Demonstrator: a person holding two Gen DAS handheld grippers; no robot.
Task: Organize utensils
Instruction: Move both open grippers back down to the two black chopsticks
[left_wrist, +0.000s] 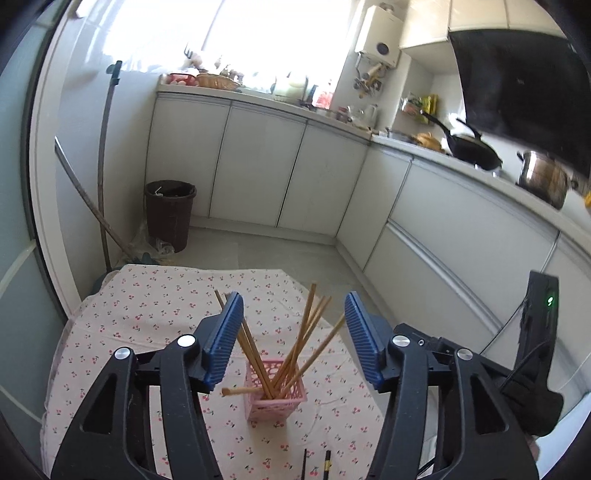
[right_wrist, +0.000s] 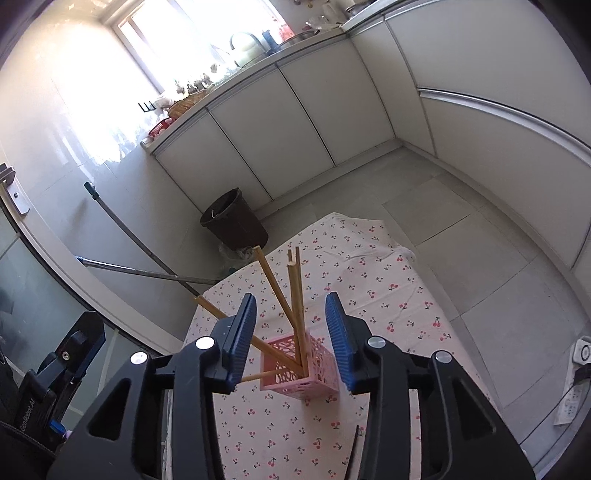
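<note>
Wooden chopsticks (left_wrist: 295, 343) are standing tips-down, fanning upward in the pink basket (left_wrist: 275, 400); both hand-held grippers, left (left_wrist: 293, 343) and right (right_wrist: 291, 339), are gaping apart, empty

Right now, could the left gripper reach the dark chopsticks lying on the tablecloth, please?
Probably yes: the left gripper is open and empty, and the dark chopsticks lie bare on the tablecloth, nearer than the pink holder.

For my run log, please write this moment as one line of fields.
left gripper: open, empty | right gripper: open, empty | wooden chopsticks: standing in pink perforated plastic basket | two dark chopsticks: lying on cherry-print tablecloth
</note>
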